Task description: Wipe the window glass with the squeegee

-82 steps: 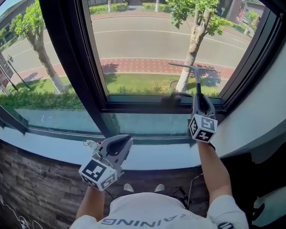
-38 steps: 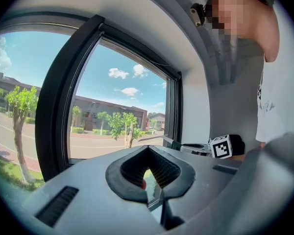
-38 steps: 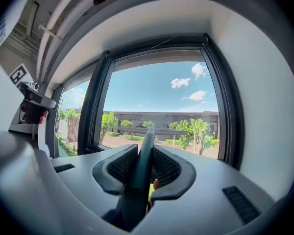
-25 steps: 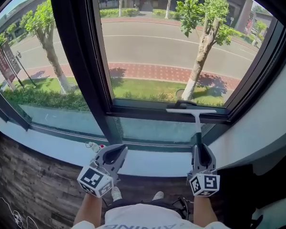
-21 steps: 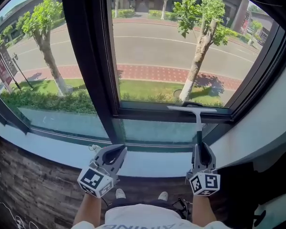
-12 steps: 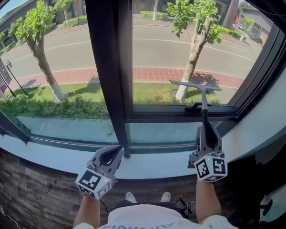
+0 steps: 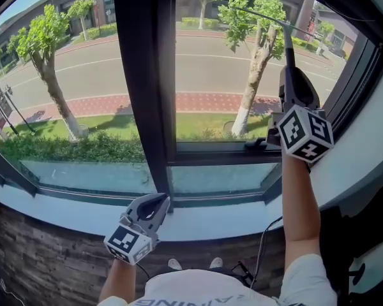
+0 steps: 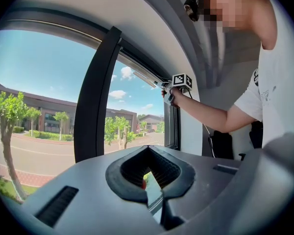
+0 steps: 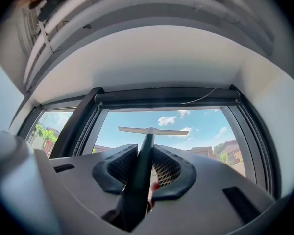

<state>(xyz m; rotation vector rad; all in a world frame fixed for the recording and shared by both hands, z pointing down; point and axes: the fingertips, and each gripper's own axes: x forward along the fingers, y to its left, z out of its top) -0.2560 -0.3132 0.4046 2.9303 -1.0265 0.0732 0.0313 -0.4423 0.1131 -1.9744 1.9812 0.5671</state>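
Observation:
A squeegee with a dark handle (image 7: pixel 285 43) and a thin blade (image 7: pixel 263 16) is raised against the upper part of the right window pane (image 7: pixel 217 75). My right gripper (image 7: pixel 289 75) is shut on the handle, arm stretched up. In the right gripper view the handle (image 9: pixel 142 165) runs between the pads of the right gripper (image 9: pixel 144 151), and the blade (image 9: pixel 153 130) lies level just under the top frame. My left gripper (image 7: pixel 159 201) hangs low by the sill, shut and holding nothing. Seen in its own view, the left gripper (image 8: pixel 148 149) has its pads meeting.
A thick dark mullion (image 7: pixel 143 75) splits the window into left and right panes. A white sill (image 7: pixel 210 218) runs below, and a dark latch (image 7: pixel 258 144) sits on the lower frame. A white wall (image 7: pixel 364 145) closes in on the right. Trees and a road lie outside.
The right gripper has lifted the squeegee from the bottom of the right pane up to its top. The left gripper has stayed low by the sill.

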